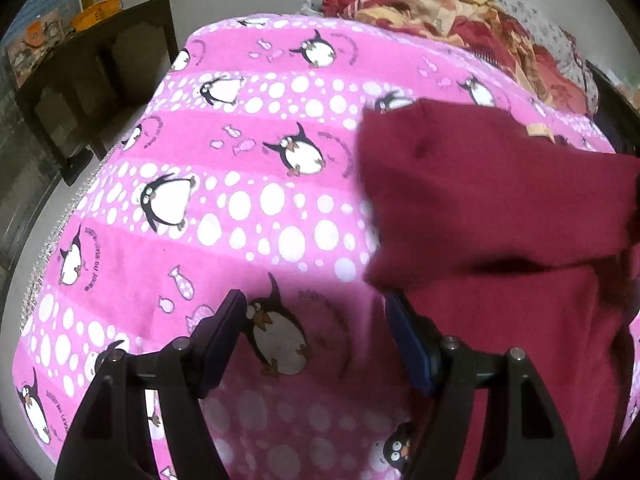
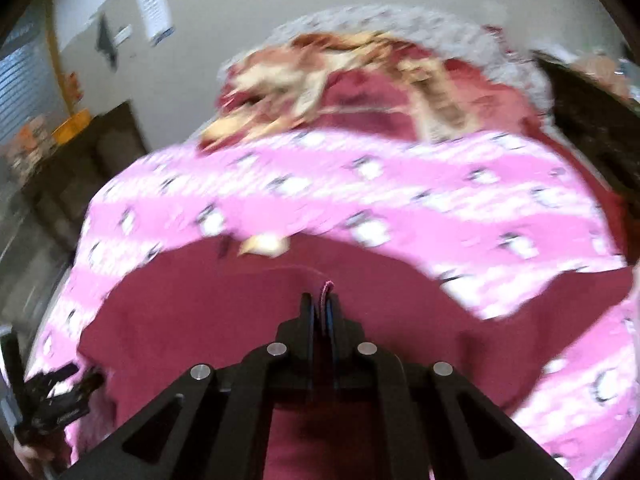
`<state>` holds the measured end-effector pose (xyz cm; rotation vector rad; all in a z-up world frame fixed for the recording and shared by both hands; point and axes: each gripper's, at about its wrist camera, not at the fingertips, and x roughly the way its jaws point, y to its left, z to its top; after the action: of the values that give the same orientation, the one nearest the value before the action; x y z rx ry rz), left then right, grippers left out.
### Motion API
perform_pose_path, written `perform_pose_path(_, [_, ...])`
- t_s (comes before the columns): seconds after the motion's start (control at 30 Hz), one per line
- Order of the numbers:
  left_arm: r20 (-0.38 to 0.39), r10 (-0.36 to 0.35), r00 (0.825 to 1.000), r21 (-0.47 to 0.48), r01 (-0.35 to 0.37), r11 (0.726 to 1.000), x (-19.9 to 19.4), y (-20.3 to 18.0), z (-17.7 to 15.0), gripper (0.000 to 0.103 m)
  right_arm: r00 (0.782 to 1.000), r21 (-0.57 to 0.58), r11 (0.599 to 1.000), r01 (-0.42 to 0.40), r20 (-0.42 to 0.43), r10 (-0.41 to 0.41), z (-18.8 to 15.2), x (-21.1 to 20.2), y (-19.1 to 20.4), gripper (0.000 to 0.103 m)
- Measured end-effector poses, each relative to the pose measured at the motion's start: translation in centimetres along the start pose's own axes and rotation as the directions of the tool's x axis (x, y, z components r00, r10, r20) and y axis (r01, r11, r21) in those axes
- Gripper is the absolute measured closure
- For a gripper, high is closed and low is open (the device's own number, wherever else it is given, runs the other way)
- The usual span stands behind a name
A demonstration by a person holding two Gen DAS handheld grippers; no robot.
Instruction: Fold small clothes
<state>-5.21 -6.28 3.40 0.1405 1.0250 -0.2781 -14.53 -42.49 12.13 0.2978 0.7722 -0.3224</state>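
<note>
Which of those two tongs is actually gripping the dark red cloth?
The right tongs: their fingers are shut on an edge of the dark red garment. The left tongs are spread open over the pink penguin blanket, holding nothing.

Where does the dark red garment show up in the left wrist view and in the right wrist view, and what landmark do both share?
Left wrist view: the dark red garment fills the right side, a flap lifted over the rest, beside the open left tool.
Right wrist view: it spreads across the lower middle, its edge pinched in the right tool.
Shared landmark: the pink penguin blanket underneath it.
</note>
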Motion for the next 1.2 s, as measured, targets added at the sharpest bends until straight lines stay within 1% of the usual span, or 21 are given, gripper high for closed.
perform_pose_path(0.03, [-0.011,-0.002,1.000,0.002,0.002,1.000,0.3,-0.2,-0.1,0.032,1.000,0.018,1.000,0.023,-0.011,-0.023,0.1,0.4,-0.8,0.096])
perform_pose_path(0.1, [-0.024,-0.007,1.000,-0.003,0.007,1.000,0.6,-0.3,-0.3,0.032,0.991,0.017,0.995,0.102,-0.084,-0.100,-0.3,2.2,-2.4,0.096])
perform_pose_path(0.17, [-0.032,-0.017,0.999,-0.009,0.017,1.000,0.5,-0.4,-0.4,0.032,0.972,0.002,0.989,0.150,-0.184,-0.147,-1.2,4.5,-2.9,0.095])
perform_pose_path(0.23, [-0.016,-0.028,0.999,-0.008,0.028,1.000,-0.2,-0.4,-0.4,0.032,0.966,0.012,0.992,0.126,-0.230,-0.119,-1.5,5.2,-2.6,0.093])
perform_pose_path(0.27, [-0.008,-0.030,1.000,-0.009,0.030,1.000,-0.5,-0.3,-0.4,0.032,0.974,0.024,0.996,0.092,-0.212,-0.085,-1.5,4.6,-1.9,0.082])
perform_pose_path(0.3, [-0.003,-0.034,0.999,-0.011,0.034,0.999,-0.7,-0.2,-0.3,0.032,0.981,0.026,0.998,0.064,-0.186,-0.058,-1.4,4.0,-1.3,0.060])
perform_pose_path(0.33, [0.007,-0.047,0.999,-0.020,0.047,0.999,-1.1,-0.1,-0.2,0.032,0.987,0.020,0.999,0.030,-0.158,-0.027,-1.1,3.4,-0.2,0.048])
perform_pose_path(0.37, [0.011,-0.054,0.998,-0.025,0.054,0.998,-1.3,0.0,0.0,0.031,0.991,0.003,1.000,-0.025,-0.130,0.026,-0.8,2.8,1.5,0.032])
perform_pose_path(0.4, [0.015,-0.062,0.998,-0.031,0.062,0.998,-1.4,0.1,0.1,0.030,0.990,-0.022,0.997,-0.080,-0.121,0.077,-0.6,2.7,3.3,0.030])
perform_pose_path(0.47, [0.019,-0.069,0.997,-0.035,0.069,0.997,-1.2,0.0,0.2,0.029,0.970,-0.095,0.974,-0.207,-0.150,0.192,-0.2,3.1,7.6,0.030])
perform_pose_path(0.5, [0.013,-0.066,0.998,-0.036,0.067,0.997,-1.0,-0.1,0.4,0.029,0.958,-0.132,0.958,-0.255,-0.172,0.232,-0.2,3.6,9.7,0.031])
perform_pose_path(0.53, [0.003,-0.066,0.998,-0.039,0.066,0.997,-0.6,-0.2,0.5,0.029,0.952,-0.169,0.946,-0.276,-0.186,0.245,-0.3,4.3,11.5,0.032])
perform_pose_path(0.6, [-0.003,-0.070,0.998,-0.039,0.070,0.997,0.1,-0.4,0.7,0.029,0.954,-0.273,0.922,-0.273,-0.198,0.224,-0.6,6.0,15.2,0.032])
perform_pose_path(0.67, [-0.021,-0.049,0.999,-0.028,0.048,0.998,1.0,-0.5,1.0,0.029,0.952,-0.364,0.889,-0.278,-0.227,0.205,-1.1,8.3,17.9,0.032])
perform_pose_path(0.8, [-0.035,-0.069,0.997,-0.063,0.067,0.996,1.8,0.2,1.3,0.026,0.935,-0.429,0.852,-0.300,-0.309,0.174,-1.4,12.8,19.6,0.032])
perform_pose_path(0.93, [-0.034,-0.068,0.997,-0.056,0.066,0.996,2.0,0.1,1.4,0.024,0.912,-0.459,0.818,-0.346,-0.369,0.178,-2.1,14.4,20.0,0.032])
perform_pose_path(0.97, [-0.032,-0.066,0.997,-0.053,0.064,0.997,2.1,0.0,1.4,0.023,0.915,-0.476,0.810,-0.342,-0.367,0.170,-2.3,14.5,20.2,0.034])
perform_pose_path(1.0, [-0.031,-0.065,0.997,-0.053,0.063,0.997,2.1,0.0,1.4,0.023,0.919,-0.492,0.805,-0.332,-0.361,0.159,-2.6,14.5,20.3,0.046])
perform_pose_path(1.03, [-0.031,-0.066,0.997,-0.055,0.064,0.996,2.1,0.1,1.4,0.023,0.925,-0.507,0.802,-0.317,-0.351,0.144,-2.7,14.5,20.4,0.054])
perform_pose_path(1.1, [-0.034,-0.067,0.997,-0.060,0.065,0.996,2.2,0.1,1.4,0.022,0.933,-0.502,0.812,-0.296,-0.335,0.133,-2.4,14.3,19.9,0.089])
perform_pose_path(1.2, [-0.034,-0.065,0.997,-0.059,0.063,0.996,2.1,0.1,1.5,0.022,0.940,-0.461,0.838,-0.292,-0.300,0.163,-1.5,13.2,19.0,0.097])
